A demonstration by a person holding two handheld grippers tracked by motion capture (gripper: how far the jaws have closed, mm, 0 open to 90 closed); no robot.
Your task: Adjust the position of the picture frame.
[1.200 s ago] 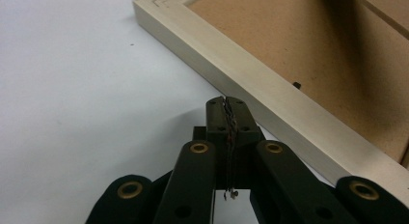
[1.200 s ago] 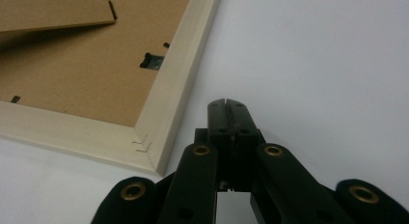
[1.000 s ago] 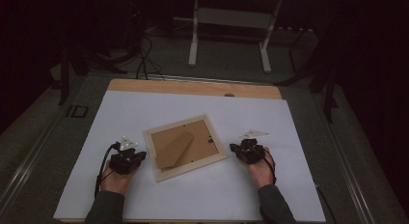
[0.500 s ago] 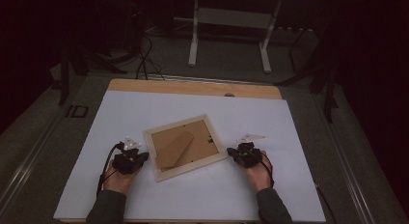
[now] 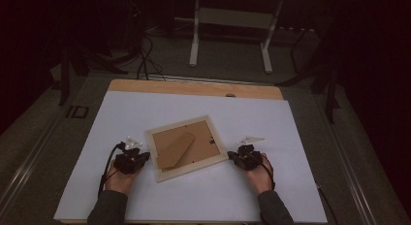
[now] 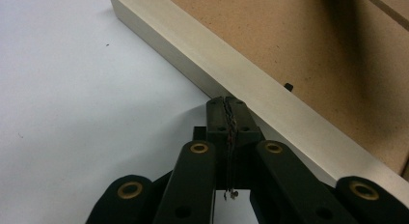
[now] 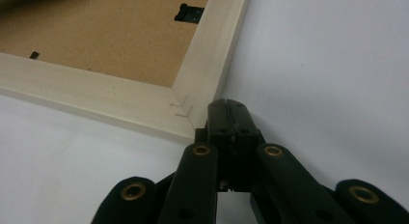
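Picture frame (image 5: 186, 147) lies face-down on the white tabletop (image 5: 300, 137), with the left gripper (image 5: 137, 159) and right gripper (image 5: 239, 157) nudged against opposite edges, both sets of fingers clenched empty.

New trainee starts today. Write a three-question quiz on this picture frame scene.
1. True or false: the picture frame lies face down on the white table.
2. Which tongs meet the frame at a corner? A. left tongs B. right tongs
3. How do the jaws of both tongs stand?

Key:
1. True; its brown backing and stand show.
2. B; the left tongs sit along a side.
3. Shut, holding nothing.
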